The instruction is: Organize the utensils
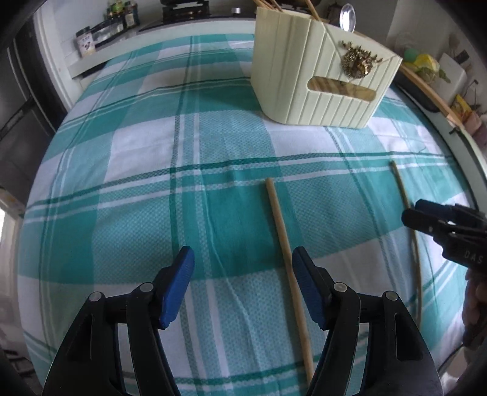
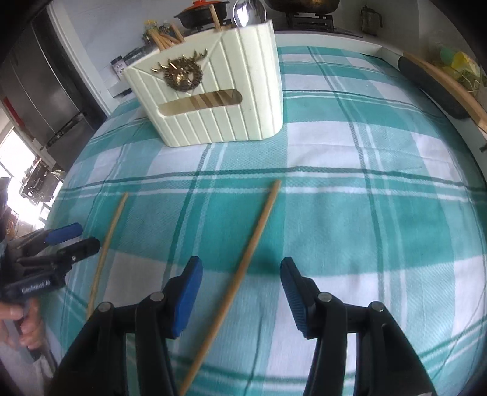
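Two wooden chopsticks lie on a teal checked cloth. In the left wrist view one chopstick runs just inside the right finger of my open left gripper; the other chopstick lies at the far right, under my right gripper. In the right wrist view a chopstick lies between the fingers of my open right gripper; the other chopstick lies left, beside my left gripper. A cream utensil holder with a gold emblem stands at the far side, holding chopsticks and a spoon.
A stove with pots and jars sit on the counter behind the cloth. A wooden-rimmed tray lies at the right edge. A fridge stands at the left.
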`<state>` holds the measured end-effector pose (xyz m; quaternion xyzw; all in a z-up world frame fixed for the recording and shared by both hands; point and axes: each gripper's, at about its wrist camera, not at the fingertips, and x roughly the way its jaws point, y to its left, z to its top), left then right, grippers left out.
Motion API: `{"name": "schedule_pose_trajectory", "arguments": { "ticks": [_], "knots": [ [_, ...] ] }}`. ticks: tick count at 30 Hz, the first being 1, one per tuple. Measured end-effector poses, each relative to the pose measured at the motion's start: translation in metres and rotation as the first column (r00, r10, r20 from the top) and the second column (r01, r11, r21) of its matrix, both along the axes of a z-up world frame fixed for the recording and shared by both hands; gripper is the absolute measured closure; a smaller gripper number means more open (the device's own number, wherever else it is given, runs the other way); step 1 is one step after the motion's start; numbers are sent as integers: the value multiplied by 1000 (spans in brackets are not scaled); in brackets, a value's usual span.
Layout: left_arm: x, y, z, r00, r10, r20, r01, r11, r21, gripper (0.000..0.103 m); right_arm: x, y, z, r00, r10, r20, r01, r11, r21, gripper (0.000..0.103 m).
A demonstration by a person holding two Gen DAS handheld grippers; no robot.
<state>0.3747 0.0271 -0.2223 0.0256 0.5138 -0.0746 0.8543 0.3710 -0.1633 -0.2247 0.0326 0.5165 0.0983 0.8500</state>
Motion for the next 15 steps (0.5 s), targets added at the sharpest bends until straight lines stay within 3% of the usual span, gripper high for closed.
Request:
{"name": "schedule_pose_trajectory", "arguments": {
  "ticks": [1,3,4,5,6,7,12,15],
  "knots": [
    [6,-2,-1,1000,-2,4,2,1000,5,33,8,5,0,1000,-4,14,5,999,-46,49],
    [15,-5,-4,1000,2,-16,-1,1000,29,40,22,10,-1,999,-33,4,33,997,-75,49],
    [19,-7,-5,1000,-2,-23,3,999,39,52,26,10,-1,999,-47,0,47,996,-79,54],
    [20,-10,-3,1000,-10,-12,11,999,43,67,29,11,-1,999,-47,16,48,995,-90,74],
    [21,-13,-3,1000,-23,-12,23,999,44,77,31,11,0,999,-51,20,52,994,-99,85],
    [21,-16,-2,999,-36,-13,36,999,38,94,32,8,-1,998,-57,15,58,995,-85,94],
    [17,-16,3,999,-33,10,33,999,-3,98,28,-17,8,996,-83,35,80,994,80,97],
    [6,-8,24,998,-7,62,10,999,-50,98,10,-31,36,991,-68,113,46,981,189,97]
  ]
}}
